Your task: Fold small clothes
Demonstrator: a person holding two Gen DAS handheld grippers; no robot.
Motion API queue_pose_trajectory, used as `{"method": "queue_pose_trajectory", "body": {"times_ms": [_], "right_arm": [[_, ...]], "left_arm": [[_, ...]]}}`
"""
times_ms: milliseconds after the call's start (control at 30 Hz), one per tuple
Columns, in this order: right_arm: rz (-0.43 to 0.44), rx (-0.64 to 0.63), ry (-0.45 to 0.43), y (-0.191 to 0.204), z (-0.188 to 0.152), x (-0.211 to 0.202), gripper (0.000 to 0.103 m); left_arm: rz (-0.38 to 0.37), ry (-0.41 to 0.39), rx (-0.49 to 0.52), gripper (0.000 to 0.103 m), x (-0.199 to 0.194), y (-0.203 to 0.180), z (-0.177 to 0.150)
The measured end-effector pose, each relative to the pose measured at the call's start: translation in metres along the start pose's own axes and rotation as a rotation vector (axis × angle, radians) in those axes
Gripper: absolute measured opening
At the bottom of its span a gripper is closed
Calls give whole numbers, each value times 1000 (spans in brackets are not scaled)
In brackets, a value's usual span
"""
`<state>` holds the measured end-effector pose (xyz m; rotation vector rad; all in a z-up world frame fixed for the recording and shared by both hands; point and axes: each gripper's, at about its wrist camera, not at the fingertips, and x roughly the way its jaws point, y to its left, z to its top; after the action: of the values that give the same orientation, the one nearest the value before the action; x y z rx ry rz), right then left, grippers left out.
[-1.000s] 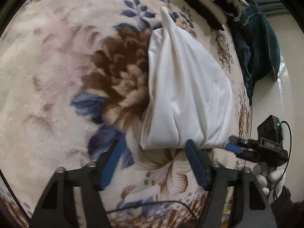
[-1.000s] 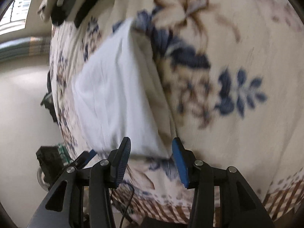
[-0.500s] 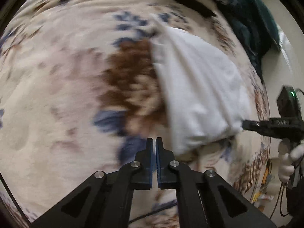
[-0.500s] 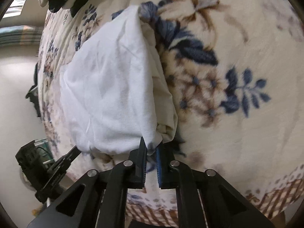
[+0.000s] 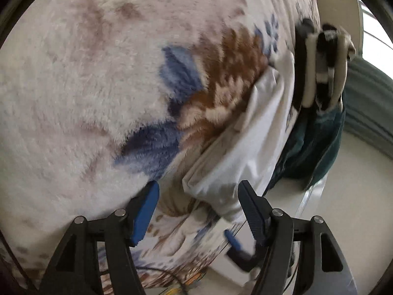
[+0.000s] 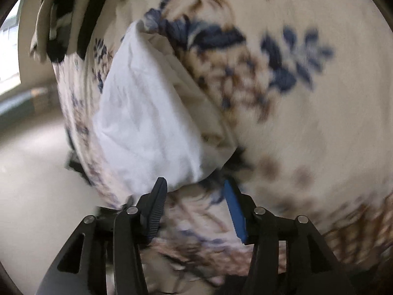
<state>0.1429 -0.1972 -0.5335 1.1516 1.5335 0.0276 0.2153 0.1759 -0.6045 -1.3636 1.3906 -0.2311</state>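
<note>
- Two grippers are seen with jaws parting; no cloth is pinched by either at this instant.
- Left gripper (image 5: 197, 205): jaws released and widening, with the near corner of the white garment (image 5: 245, 147) lying between and just ahead of the blue pads, apparently unpressed.
- Right gripper (image 6: 195, 205): jaws likewise released and widening, the garment's (image 6: 147, 113) lower hem sitting just beyond the fingertips, not clamped.
- Garment position: it is laid on the floral blanket (image 5: 86, 86) close to the blanket's edge, folded into a long, tapering wedge.
- Risk, judged: since the wedge lies by the drop-off, a careless nudge could send it sliding over the edge.
- Risk, judged: if only the top layer is caught at the next closing, the fold may be peeled open rather than carried.
- Risk, judged: plush pile could be pinched along with the thin cloth, dragging the blanket.
- Materials: the garment is thin, smooth, lightly creased woven cloth, limp and layered at its right side.
- Blanket is deep, fuzzy fleece, cream with blue and brown flowers.
- Farther out, striped black-and-cream clothes (image 5: 321, 66) and a dark teal garment (image 5: 316, 147) are heaped at the far end; their exact shapes cannot be told.
</note>
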Motion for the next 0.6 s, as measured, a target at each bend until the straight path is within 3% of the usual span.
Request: {"method": "queue_pose_trajectory", "body": {"times_ms": [133,167,200,267,333,533,600], "right_arm": [[116,130,58,-14,-1,38,53],[146,168,65,-17,0,48,53],[186,194,61,-16,0,59,53],[230,212,15,-14,1,64,52],[176,182,-53,-6,1,54,12],[51,80,-126,13,-1,24,12],[17,55,-114,13,3,20,12]], "left_arm": [[-10,-35,-1,61,7,-7,-3],[-10,-53,14,41,8,-11,-4],[0,-61,34,11,8,-15,-3],[32,-79,87,9,10,-31,0],[60,-91,139,7,6,-43,3],[131,-123,184,2,-8,-48,22],[167,-130,219,2,-16,-49,28]]}}
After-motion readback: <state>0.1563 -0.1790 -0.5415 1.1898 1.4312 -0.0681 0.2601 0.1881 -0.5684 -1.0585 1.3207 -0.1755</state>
